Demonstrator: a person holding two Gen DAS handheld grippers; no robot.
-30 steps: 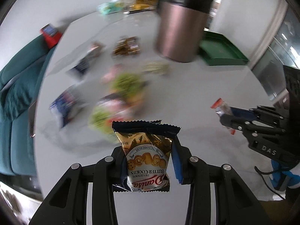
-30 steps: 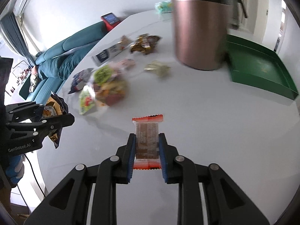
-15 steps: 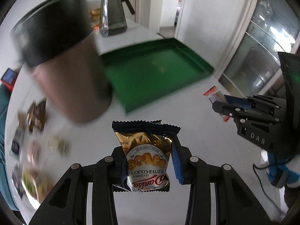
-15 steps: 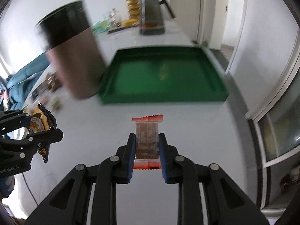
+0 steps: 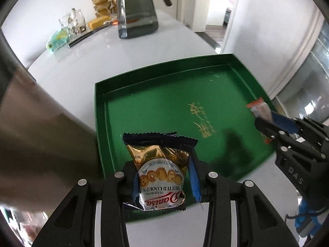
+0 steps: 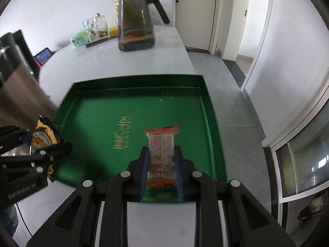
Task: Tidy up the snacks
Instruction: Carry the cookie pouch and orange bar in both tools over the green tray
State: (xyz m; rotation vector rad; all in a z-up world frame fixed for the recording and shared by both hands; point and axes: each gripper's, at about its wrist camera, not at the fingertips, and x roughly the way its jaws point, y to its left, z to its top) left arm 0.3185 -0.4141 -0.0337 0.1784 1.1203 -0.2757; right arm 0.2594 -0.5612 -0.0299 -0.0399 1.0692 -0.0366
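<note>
Left wrist view shows the white bench [image 5: 144,47] running back to the wall, and on its near part the green tray [image 5: 164,107], the biggest thing the task seems to aim at. Its floor shows only gold lettering and shadow; no snack lies in it, so by my reading nothing has been sorted into it yet. A brown cylindrical container [image 5: 41,133] stands just left of the tray, blurred at the frame edge, and a dark glass kettle [image 5: 136,8] with some glassware [image 5: 75,20] and gold items [image 5: 100,2] sits well back.

Smaller things next: the left claw [image 5: 162,181] is clamped on a packet of Danisa butter cookies [image 5: 160,170], held upright over the tray's near-left corner. In the right wrist view the right claw [image 6: 161,164] is pinched narrow on a slim orange-ended snack bar [image 6: 162,152], which hangs above the tray's near-right part.

Both snacks are off the bench and above the tray, so the carry looks nearly finished. What remains, judging from this, is lowering and releasing each one. Whether other snacks wait elsewhere cannot be told here.
</note>
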